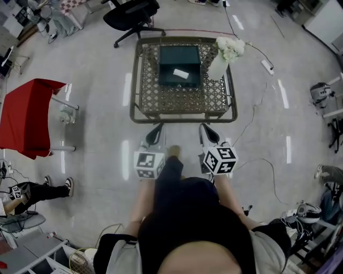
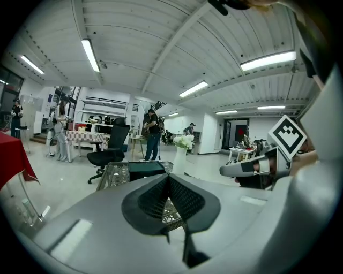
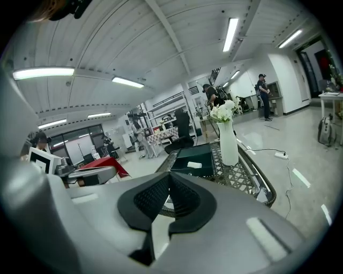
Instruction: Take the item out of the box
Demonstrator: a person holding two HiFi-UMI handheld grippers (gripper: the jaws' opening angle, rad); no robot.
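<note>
Head view | left gripper, right gripper | parallel, jaws together, before table

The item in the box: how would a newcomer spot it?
Find the woven table mid-floor. A dark green box sits on it, left of the white vase. The item is the lone small white block in it.

I am standing on a glossy grey floor that is reflecting the ceiling strip lights. A black office chair is sitting beyond the wicker table. A red-draped table is standing at my left.
</note>
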